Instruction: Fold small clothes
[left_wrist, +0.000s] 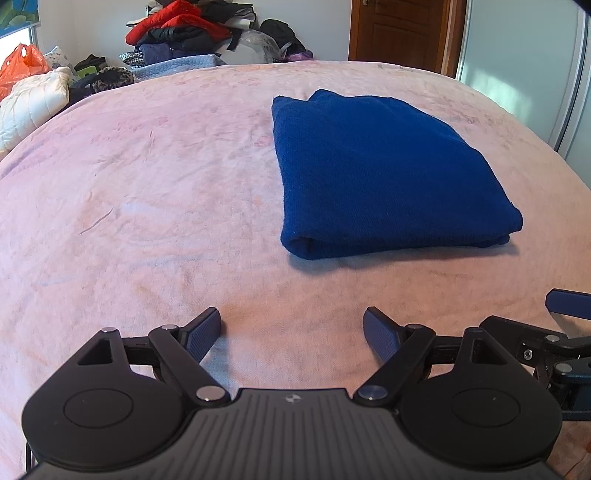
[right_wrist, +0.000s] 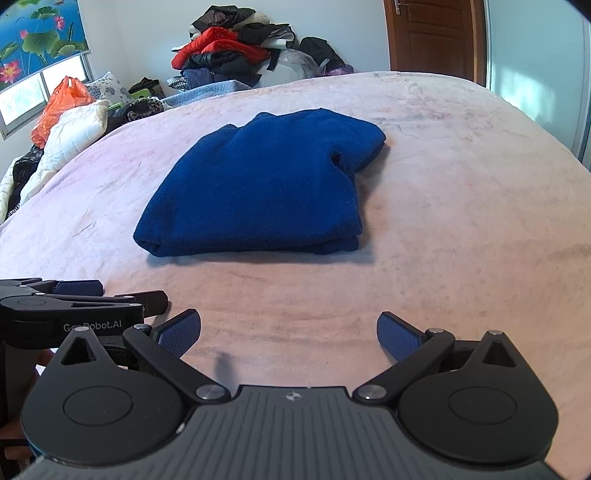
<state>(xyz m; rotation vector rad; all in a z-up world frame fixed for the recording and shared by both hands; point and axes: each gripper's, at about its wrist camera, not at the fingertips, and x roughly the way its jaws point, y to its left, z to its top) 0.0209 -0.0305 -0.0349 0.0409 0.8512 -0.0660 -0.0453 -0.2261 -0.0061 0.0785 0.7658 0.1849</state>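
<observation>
A dark blue knit garment lies folded into a thick rectangle on the pink bedspread; it also shows in the right wrist view. My left gripper is open and empty, low over the bed, short of the garment's near edge and to its left. My right gripper is open and empty, in front of the garment's near edge. The right gripper shows at the right edge of the left wrist view. The left gripper shows at the left edge of the right wrist view.
A pile of clothes sits beyond the bed's far edge. An orange plastic bag and a white quilted item lie at the far left. A wooden door and a pale wardrobe panel stand at the far right.
</observation>
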